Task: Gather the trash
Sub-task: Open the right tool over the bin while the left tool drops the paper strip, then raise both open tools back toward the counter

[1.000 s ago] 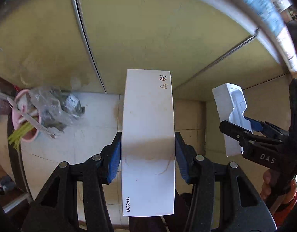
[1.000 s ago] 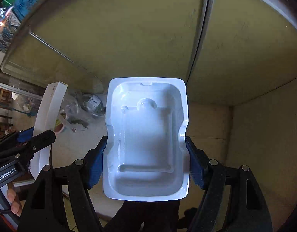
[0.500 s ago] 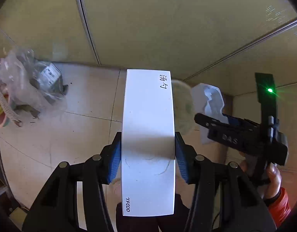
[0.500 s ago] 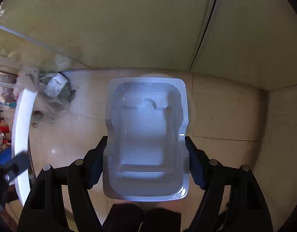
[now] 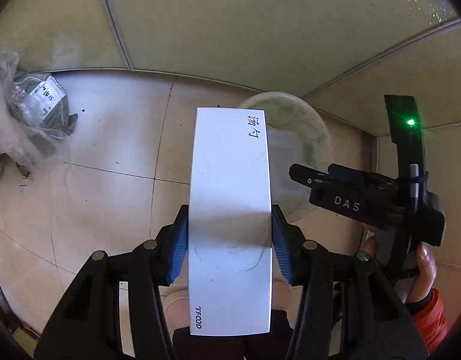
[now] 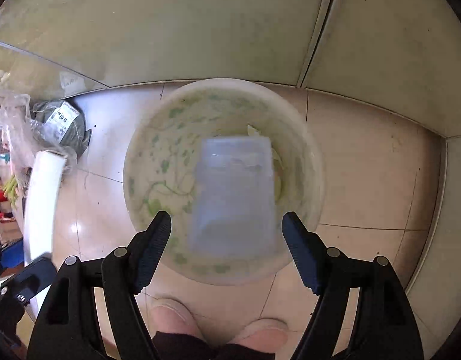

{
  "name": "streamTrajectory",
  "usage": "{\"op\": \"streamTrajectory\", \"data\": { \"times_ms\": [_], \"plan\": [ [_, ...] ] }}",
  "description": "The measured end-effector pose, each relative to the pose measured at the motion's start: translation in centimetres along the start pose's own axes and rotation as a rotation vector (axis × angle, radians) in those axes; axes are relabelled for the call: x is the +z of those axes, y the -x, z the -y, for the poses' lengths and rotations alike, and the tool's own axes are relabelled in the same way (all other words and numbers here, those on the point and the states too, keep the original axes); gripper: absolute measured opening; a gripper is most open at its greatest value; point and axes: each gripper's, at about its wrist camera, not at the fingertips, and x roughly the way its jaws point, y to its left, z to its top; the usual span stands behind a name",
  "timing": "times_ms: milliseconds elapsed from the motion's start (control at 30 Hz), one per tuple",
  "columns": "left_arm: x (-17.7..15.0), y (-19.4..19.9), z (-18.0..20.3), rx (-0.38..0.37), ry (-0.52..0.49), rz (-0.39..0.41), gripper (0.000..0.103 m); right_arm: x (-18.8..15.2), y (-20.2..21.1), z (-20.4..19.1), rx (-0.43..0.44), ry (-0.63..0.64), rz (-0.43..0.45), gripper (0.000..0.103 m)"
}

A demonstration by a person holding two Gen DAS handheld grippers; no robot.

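A round plastic basin (image 6: 308,162) sits on the tiled floor (image 6: 365,180) near the wall, serving as the trash bin. It is pale, flecked with green scraps, and likely light and stiff.

One clear plastic tray (image 6: 234,195) is blurred inside the basin, apparently dropping or just landed. It looks thin, light, slippery and easily crushed; its rims are the best place to take hold.

One white card box (image 5: 230,219), long and flat, is clenched across its narrow sides by the left gripper (image 5: 230,252). It looks light and stiff.

The right gripper (image 6: 227,252) hangs over the basin with its jaws released and nothing between them.

One crumpled bag of rubbish (image 6: 50,126) lies far left by the wall.
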Motion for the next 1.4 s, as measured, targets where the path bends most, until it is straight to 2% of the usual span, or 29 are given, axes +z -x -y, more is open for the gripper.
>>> {"op": "streamTrajectory", "data": {
  "times_ms": [333, 567, 667, 800, 900, 1033, 1400],
  "plan": [
    [1.2, -3.8, 3.4, -0.048, -0.066, -0.055, 0.050, -2.1, 6.2, 3.4, 0.014, -0.088, 0.107, 0.074],
    [2.7, -7.7, 4.7, -0.079, -0.038, -0.114, 0.050, -3.1, 9.1, 4.7, -0.010, -0.125, 0.171, 0.074],
    [2.5, -7.4, 5.0, -0.067, -0.023, -0.117, 0.050, -3.3, 10.2, 4.6, -0.013, -0.136, 0.188, 0.074],
    [2.3, -4.9, 5.2, -0.029, -0.033, -0.097, 0.050, -3.4, 12.2, 3.7, -0.012, -0.137, 0.201, 0.074],
    [2.3, -1.0, 5.7, 0.007, -0.050, -0.074, 0.050, -3.1, 14.7, 2.3, -0.006, -0.133, 0.205, 0.074],
    [2.2, 6.8, 6.7, 0.032, -0.073, -0.022, 0.050, -3.0, 20.4, 0.4, 0.014, -0.119, 0.234, 0.074],
    [2.4, 34.1, 10.8, 0.060, -0.122, 0.196, 0.050, -3.7, 42.9, -7.0, 0.000, -0.064, 0.382, 0.074]
  ]
}}
